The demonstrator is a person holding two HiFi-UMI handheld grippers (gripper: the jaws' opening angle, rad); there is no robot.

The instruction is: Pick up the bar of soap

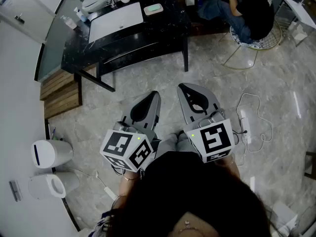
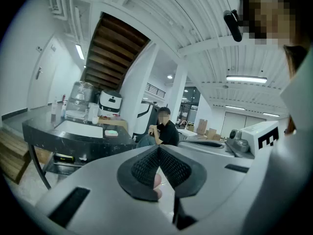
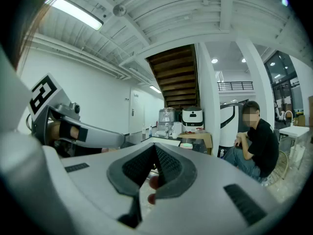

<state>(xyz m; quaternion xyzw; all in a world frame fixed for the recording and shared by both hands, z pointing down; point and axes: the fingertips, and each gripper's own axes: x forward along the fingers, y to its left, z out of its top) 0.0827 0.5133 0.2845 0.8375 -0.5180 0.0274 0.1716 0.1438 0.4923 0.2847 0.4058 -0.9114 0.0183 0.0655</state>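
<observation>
Head view: both grippers are held side by side low in the middle of the frame, pointed toward the black bench (image 1: 163,29) at the upper left. The left gripper (image 1: 151,98) and the right gripper (image 1: 189,90) are set just apart from each other, neither touching anything.

Left gripper view: the left gripper's (image 2: 159,149) ribbed pads are seen meeting at the tip, with nothing held. Right gripper view: the right gripper (image 3: 155,149) is likewise fully closed and empty.

The bar of soap (image 1: 153,8) is seen as a pale green block in a white dish, just right of the white basin (image 1: 116,19), toward the bench's right end. It is well apart from both grippers. It is also picked out in the left gripper view (image 2: 111,133) and the right gripper view (image 3: 186,144).

Edges: the bench's near edge runs diagonally, its right front leg standing on the floor (image 1: 148,78). An open stretch of grey marble lies between that edge and the gripper tips.

Margins: a seated person (image 1: 252,11) is noted at the upper right, a power strip (image 1: 245,125) with looped white cable at the right, and two white bins (image 1: 52,153) at the lower left.
</observation>
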